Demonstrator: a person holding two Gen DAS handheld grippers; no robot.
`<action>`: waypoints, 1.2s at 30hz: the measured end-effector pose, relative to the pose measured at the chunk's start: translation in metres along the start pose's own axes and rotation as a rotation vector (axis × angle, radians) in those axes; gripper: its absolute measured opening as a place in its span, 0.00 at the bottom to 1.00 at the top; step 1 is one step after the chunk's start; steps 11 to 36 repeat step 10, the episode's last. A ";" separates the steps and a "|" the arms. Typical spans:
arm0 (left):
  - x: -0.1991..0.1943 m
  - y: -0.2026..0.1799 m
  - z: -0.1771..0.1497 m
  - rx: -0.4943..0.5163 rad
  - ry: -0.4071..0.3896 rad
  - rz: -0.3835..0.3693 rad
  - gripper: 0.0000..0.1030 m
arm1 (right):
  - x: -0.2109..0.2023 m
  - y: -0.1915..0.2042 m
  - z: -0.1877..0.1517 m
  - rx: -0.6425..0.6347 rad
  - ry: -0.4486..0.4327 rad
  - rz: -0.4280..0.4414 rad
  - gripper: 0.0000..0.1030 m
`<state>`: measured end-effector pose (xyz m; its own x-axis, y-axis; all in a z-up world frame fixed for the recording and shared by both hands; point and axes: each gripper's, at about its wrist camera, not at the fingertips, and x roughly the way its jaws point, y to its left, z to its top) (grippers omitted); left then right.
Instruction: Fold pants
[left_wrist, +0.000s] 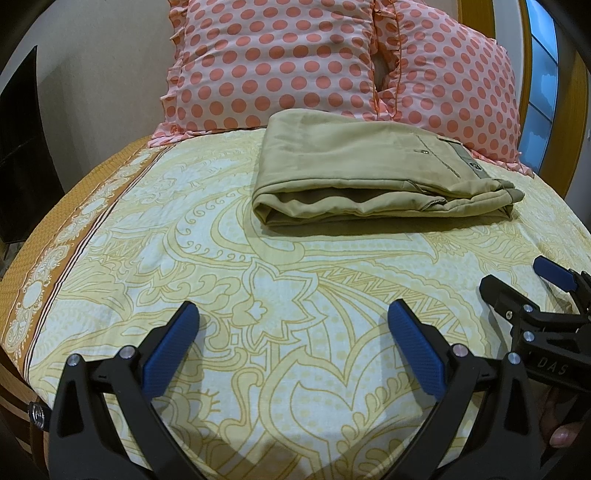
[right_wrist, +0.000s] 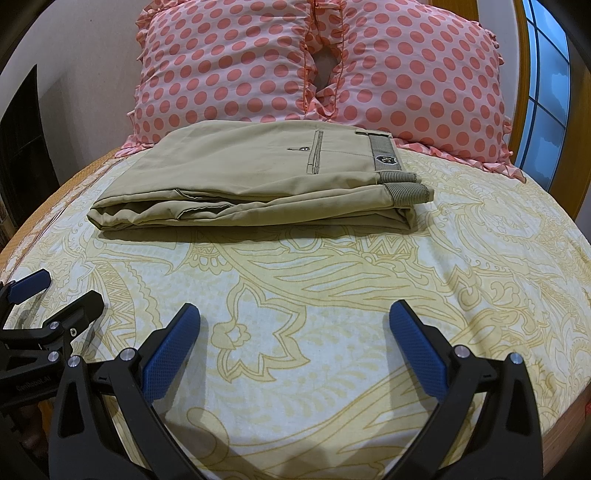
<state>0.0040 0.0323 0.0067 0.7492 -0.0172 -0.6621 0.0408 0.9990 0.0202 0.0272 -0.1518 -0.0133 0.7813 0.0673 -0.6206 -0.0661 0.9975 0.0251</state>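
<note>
The khaki pants (left_wrist: 369, 173) lie folded in a flat stack on the bed, waistband to the right, just in front of the pillows; they also show in the right wrist view (right_wrist: 258, 177). My left gripper (left_wrist: 293, 314) is open and empty, held over the sheet well short of the pants. My right gripper (right_wrist: 295, 314) is open and empty too, beside the left one. The right gripper shows at the right edge of the left wrist view (left_wrist: 517, 284), and the left gripper shows at the left edge of the right wrist view (right_wrist: 62, 288).
The bed has a yellow patterned sheet (left_wrist: 258, 277). Two pink polka-dot pillows (left_wrist: 277, 62) (left_wrist: 454, 85) stand at the headboard. A window (right_wrist: 546, 85) is at the right. A dark cabinet (left_wrist: 22, 147) stands left of the bed.
</note>
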 end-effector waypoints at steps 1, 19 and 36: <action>0.000 0.000 -0.001 0.001 -0.001 0.000 0.98 | 0.000 0.000 0.000 0.000 0.000 0.000 0.99; -0.001 -0.002 -0.001 0.004 0.007 -0.001 0.98 | 0.001 0.000 0.000 0.002 0.001 -0.002 0.99; -0.001 -0.002 -0.001 0.004 0.007 -0.001 0.98 | 0.001 0.000 0.000 0.002 0.001 -0.002 0.99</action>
